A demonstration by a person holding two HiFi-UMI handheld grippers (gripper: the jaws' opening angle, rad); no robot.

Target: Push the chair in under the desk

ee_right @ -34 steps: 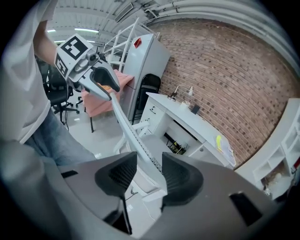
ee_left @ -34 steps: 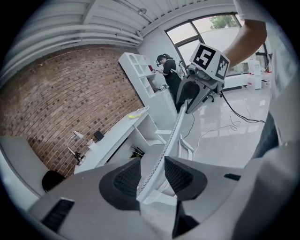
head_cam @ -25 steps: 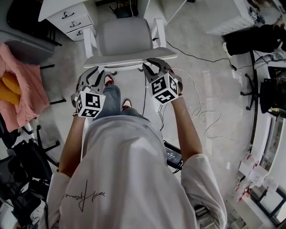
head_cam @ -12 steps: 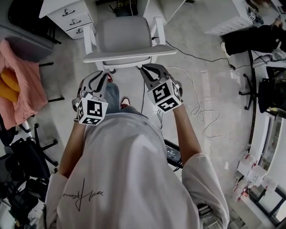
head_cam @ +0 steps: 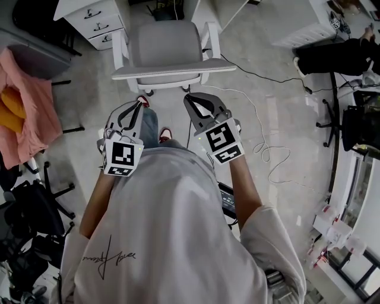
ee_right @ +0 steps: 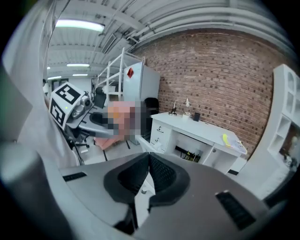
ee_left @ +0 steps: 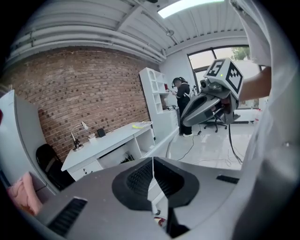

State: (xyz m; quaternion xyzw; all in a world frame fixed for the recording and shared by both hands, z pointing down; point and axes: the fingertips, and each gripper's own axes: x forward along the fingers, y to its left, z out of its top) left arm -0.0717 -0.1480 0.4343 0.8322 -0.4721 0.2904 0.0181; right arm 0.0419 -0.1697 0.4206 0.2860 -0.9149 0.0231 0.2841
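1. Left gripper [head_cam: 141, 103]: the jaws have just been closing and now stand together, tips meeting. The left gripper view shows the pads [ee_left: 140, 178] pressed to one another with nothing between them.
2. Right gripper [head_cam: 187, 98]: the jaws have just been closing and are together. The right gripper view shows the pads [ee_right: 161, 176] meeting along one line, with nothing clamped.
3. Chair [head_cam: 166, 44]: a grey seat on a white frame, standing in front of the desk [head_cam: 95, 18]. Its backrest faces the person. The seat lies between the drawer unit [head_cam: 98, 28] on the left and a white panel [head_cam: 202, 12] on the right.
4. Relation of grippers to chair: both grippers point toward the backrest. Their tips are near the backrest edge but apart from it, and neither touches the chair.
5. Gripper spacing: the two grippers are held side by side, each with its marker cube [head_cam: 123, 157] toward the person.
6. Floor: a white cable [head_cam: 261, 148] runs in loops to the right of the right gripper.
7. Surroundings: a pink cloth [head_cam: 29, 119] hangs at the left edge of the head view.
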